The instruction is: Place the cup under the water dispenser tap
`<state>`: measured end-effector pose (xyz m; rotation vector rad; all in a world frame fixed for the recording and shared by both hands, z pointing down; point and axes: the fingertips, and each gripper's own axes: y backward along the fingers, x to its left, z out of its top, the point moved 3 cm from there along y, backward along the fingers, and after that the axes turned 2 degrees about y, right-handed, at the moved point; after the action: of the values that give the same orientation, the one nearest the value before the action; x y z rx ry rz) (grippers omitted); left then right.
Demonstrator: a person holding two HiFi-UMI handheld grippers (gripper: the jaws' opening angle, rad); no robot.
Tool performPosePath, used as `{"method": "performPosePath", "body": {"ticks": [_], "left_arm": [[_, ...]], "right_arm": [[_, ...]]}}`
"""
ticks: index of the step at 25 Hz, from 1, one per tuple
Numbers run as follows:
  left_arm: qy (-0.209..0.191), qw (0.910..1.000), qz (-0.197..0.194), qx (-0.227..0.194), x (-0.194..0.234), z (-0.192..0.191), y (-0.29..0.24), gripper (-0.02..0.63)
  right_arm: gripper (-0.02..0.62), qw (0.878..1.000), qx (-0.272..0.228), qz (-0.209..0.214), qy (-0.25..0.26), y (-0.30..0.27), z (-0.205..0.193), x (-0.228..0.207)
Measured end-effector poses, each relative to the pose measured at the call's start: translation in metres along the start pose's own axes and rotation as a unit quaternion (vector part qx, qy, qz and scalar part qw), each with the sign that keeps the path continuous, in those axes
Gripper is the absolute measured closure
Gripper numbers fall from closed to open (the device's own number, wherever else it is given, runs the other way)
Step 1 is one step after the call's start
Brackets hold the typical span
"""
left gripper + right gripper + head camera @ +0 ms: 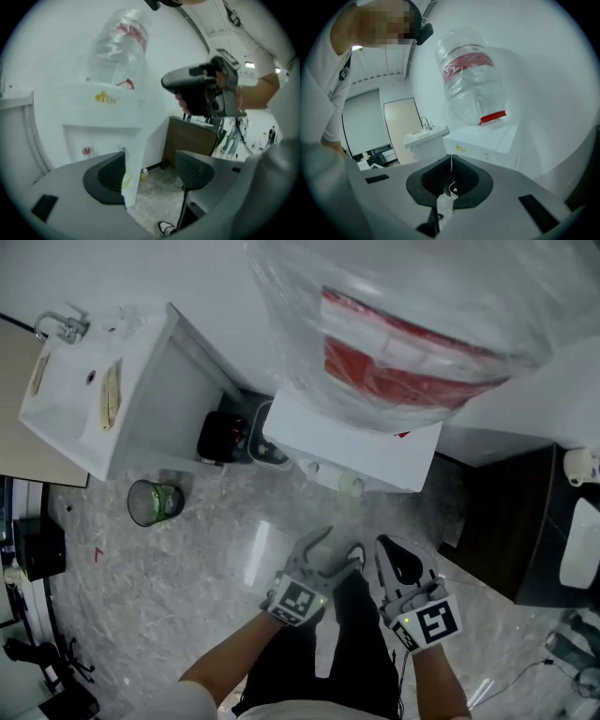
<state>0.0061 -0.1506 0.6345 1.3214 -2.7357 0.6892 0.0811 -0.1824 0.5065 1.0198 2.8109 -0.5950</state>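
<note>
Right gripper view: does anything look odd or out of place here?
Yes. The right tongs are shut on what looks like a thin white thread, and a crumpled clear scrap hangs beneath it; what it is I cannot tell. The left tongs stand open and empty, so no cup is held.

The left gripper (150, 174) is grey with black ribbed pads. The right gripper (450, 180) matches it, with a thin white strip (451, 168) between its pads. Each carries black-and-white square markers (298, 600). Ahead of them, the white dispenser (366, 451) bears a small yellow mark (105, 98) and a clear bottle (412, 296) with a red label (403, 367). Below them lies grey marbled floor (187, 568), and to their right a dark brown cabinet (506, 521).
</note>
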Motion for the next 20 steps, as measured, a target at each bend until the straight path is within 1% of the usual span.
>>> {"method": "performPosePath", "body": {"ticks": [1, 2, 3, 4, 7, 9, 11, 13, 17, 20], "left_arm": [[0.001, 1.0, 0.002, -0.008, -0.007, 0.022, 0.014, 0.304], [0.001, 0.9999, 0.005, -0.014, -0.014, 0.043, 0.027, 0.39], [-0.001, 0.9998, 0.007, -0.02, -0.02, 0.063, 0.039, 0.457], [-0.004, 0.9997, 0.008, -0.024, -0.025, 0.081, 0.05, 0.502], [-0.009, 0.9995, 0.008, -0.03, -0.043, 0.126, 0.081, 0.556], [-0.009, 0.9995, 0.007, -0.031, -0.054, 0.15, 0.099, 0.563], [-0.008, 0.9994, 0.002, -0.035, -0.067, 0.172, 0.115, 0.593], [-0.01, 0.999, -0.003, -0.043, -0.079, 0.192, 0.129, 0.598], [-0.002, 0.9984, -0.013, -0.055, -0.098, 0.218, 0.152, 0.598], [-0.003, 0.9979, -0.01, -0.064, -0.107, 0.228, 0.164, 0.598]], "right_arm": [[0.578, 1.0, -0.001, -0.004, 0.001, 0.007, 0.01, 0.005], [0.578, 1.0, -0.003, -0.01, 0.001, 0.014, 0.02, 0.011], [0.578, 1.0, -0.005, -0.016, 0.001, 0.021, 0.031, 0.015], [0.578, 1.0, -0.008, -0.023, -0.001, 0.029, 0.041, 0.019], [0.578, 0.999, -0.012, -0.037, -0.003, 0.052, 0.071, 0.034], [0.578, 0.999, -0.016, -0.037, 0.001, 0.065, 0.089, 0.048], [0.578, 0.999, -0.019, -0.039, 0.005, 0.078, 0.104, 0.059], [0.578, 0.999, -0.019, -0.043, 0.009, 0.089, 0.116, 0.068], [0.578, 0.998, -0.019, -0.051, 0.019, 0.105, 0.129, 0.087], [0.58, 0.998, -0.024, -0.054, 0.024, 0.113, 0.137, 0.098]]}}
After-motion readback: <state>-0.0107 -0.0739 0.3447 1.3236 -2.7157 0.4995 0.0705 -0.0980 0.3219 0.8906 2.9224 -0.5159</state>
